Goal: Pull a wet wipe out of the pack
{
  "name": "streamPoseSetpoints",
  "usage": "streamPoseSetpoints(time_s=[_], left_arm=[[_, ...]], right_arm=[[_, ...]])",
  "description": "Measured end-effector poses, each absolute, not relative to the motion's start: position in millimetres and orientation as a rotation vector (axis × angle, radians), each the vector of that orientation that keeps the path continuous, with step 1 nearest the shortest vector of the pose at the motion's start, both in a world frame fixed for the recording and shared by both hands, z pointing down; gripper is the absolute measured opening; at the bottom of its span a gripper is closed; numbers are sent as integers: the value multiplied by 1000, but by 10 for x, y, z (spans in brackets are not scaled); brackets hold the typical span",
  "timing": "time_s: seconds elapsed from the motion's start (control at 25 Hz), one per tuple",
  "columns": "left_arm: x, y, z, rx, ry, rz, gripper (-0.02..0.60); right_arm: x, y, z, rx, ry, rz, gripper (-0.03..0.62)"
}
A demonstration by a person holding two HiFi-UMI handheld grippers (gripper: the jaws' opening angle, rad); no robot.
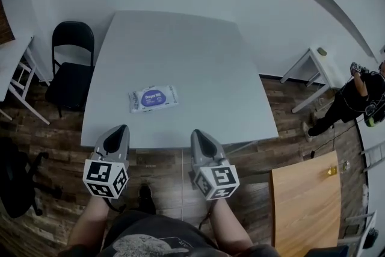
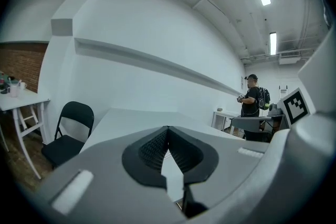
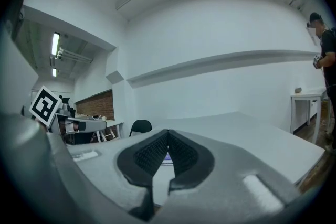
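A flat white wet wipe pack (image 1: 154, 98) with a round purple label lies on the grey table (image 1: 198, 63), toward its near left. My left gripper (image 1: 116, 136) hangs just short of the table's near edge, jaws shut with nothing between them. Off to its right, my right gripper (image 1: 202, 139) is at the same edge, also shut and empty. In the right gripper view a sliver of the pack (image 3: 167, 158) shows between the pad tips of that gripper (image 3: 167, 136). The left gripper view shows that gripper (image 2: 168, 132) closed over bare table top (image 2: 131, 118), with the pack hidden.
A black folding chair (image 1: 71, 67) stands at the table's left side. A white side table (image 1: 311, 63) and a person in black (image 1: 355, 99) are at the right. A wooden table (image 1: 308, 204) sits near right. A white desk (image 1: 15, 72) is at far left.
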State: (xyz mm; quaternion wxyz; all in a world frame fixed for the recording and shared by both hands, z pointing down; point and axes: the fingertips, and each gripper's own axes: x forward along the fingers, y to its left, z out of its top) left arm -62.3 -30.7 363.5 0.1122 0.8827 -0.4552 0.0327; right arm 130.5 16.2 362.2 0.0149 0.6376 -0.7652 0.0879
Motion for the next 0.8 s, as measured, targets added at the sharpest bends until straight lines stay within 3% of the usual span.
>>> streamPoseSetpoints(time_s=[0.8], left_arm=[[-576,-1211,4003,2567,-1294,215,18]], right_arm=[[1235,-849,3893,1912,-2350,332,-11]])
